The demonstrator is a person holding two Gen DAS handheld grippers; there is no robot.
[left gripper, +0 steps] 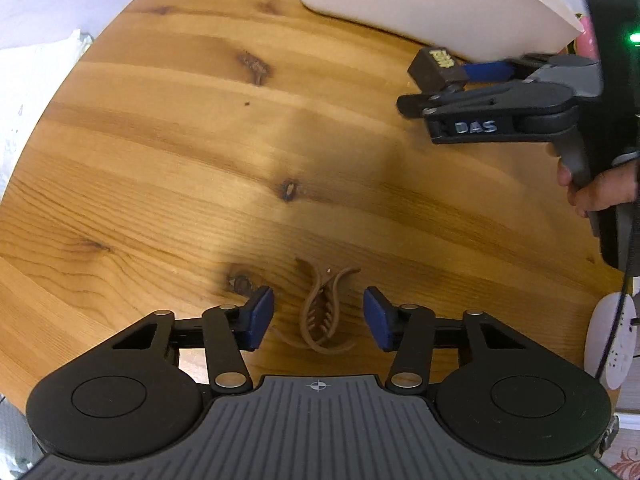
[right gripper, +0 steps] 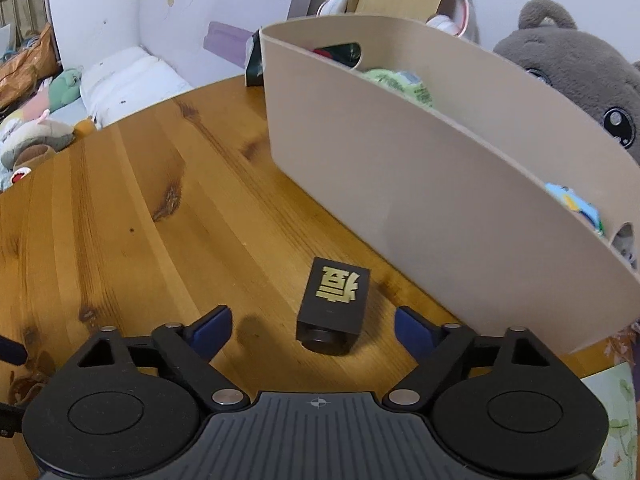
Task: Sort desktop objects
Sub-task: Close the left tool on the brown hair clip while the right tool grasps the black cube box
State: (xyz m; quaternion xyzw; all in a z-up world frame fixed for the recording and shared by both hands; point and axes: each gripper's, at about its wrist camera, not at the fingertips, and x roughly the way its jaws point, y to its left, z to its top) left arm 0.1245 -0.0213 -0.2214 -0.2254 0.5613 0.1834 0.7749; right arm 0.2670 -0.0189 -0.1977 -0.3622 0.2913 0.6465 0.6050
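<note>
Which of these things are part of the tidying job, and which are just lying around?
Part of the job:
brown hair claw, between the left gripper fingers
black block with a gold character, between the right gripper fingers
beige bin

Just lying about:
grey plush toy
pillow

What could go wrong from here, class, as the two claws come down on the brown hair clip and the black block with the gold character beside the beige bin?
1. The hair clip lies flat and thin on the table; the left claw may scrape the wood or slip off its curved prongs.
2. The black block lies askew between the right claw pads, so it could twist when squeezed.
3. The bin wall stands close, so the right claw may knock it.
</note>
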